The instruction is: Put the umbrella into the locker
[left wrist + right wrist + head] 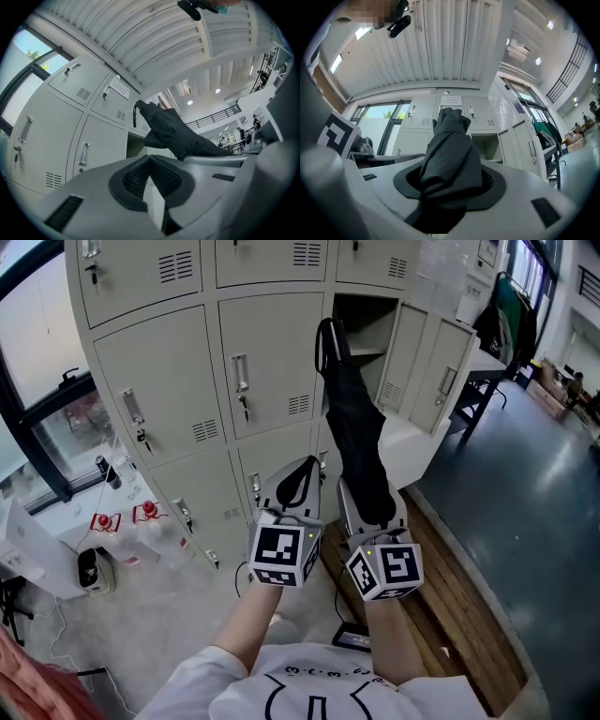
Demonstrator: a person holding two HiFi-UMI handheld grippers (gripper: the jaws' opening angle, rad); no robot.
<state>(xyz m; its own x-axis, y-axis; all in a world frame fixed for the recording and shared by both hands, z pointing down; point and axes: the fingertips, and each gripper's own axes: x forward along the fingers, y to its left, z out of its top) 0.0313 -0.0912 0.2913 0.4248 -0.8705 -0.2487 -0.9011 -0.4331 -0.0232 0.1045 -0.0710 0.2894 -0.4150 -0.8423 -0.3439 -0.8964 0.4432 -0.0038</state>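
Clamping the folded black umbrella point(450, 154) near its lower end, the fingers of the right gripper point(372, 510) aim it at twelve o'clock toward the open locker compartment point(373, 329). The left gripper point(296, 486) sits alongside at nine o'clock, its fingers closed and empty. The person should feed the strap end in squarely, clear of the open door point(410, 357).

A bank of pale grey metal lockers point(169, 381) faces you, a dark-framed window point(37, 427) at your left. At your right, glossy dark grey floor point(534, 493) runs beyond brown wooden planks point(464, 587), under a ribbed white ceiling point(440, 42).
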